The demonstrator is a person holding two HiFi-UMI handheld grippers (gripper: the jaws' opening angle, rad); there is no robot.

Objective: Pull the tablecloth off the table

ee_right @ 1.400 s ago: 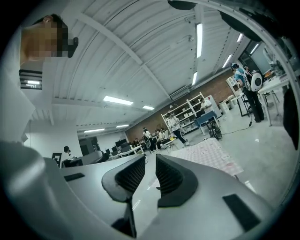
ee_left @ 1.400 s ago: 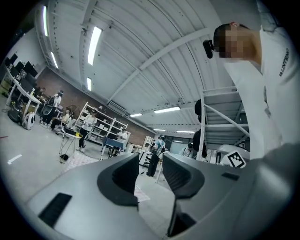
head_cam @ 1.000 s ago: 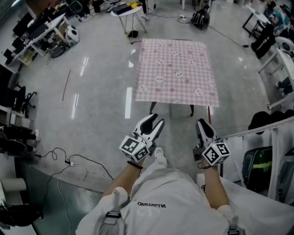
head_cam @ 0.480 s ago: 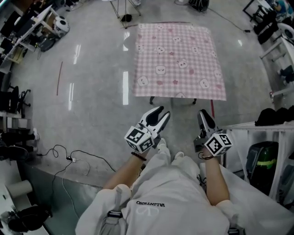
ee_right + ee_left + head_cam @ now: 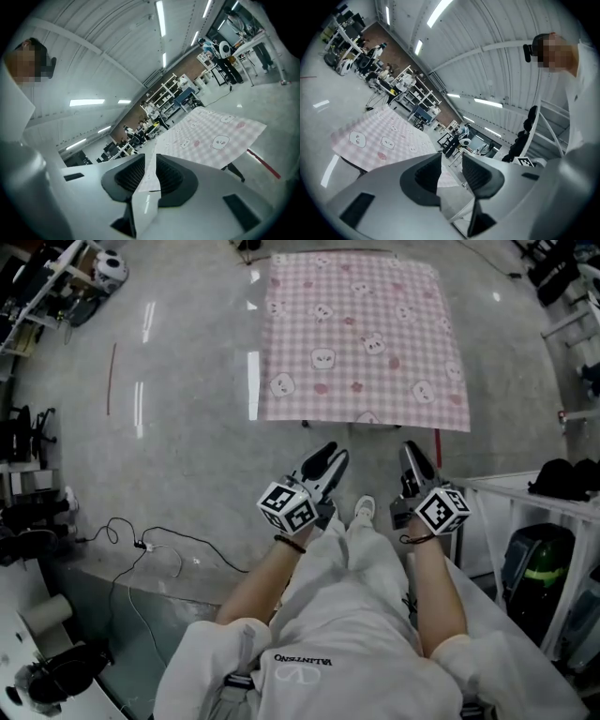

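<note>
Tablecloth (image 5: 361,334) lies spread flat at upper centre; left gripper (image 5: 334,455) and right gripper (image 5: 412,452), slightly parted and empty below it, should pinch its near hem evenly.

- The head view looks steeply down from above the person, over the left gripper (image 5: 335,455) and right gripper (image 5: 411,449) to the floor (image 5: 187,427) and the pink checked tablecloth (image 5: 361,334) ahead.
- Each gripper view sits close behind its own jaws, tilted up toward the ceiling (image 5: 487,28).
- All three share the tablecloth, seemingly well apart from both grippers; the wide-angle bending blurs nearness.
</note>
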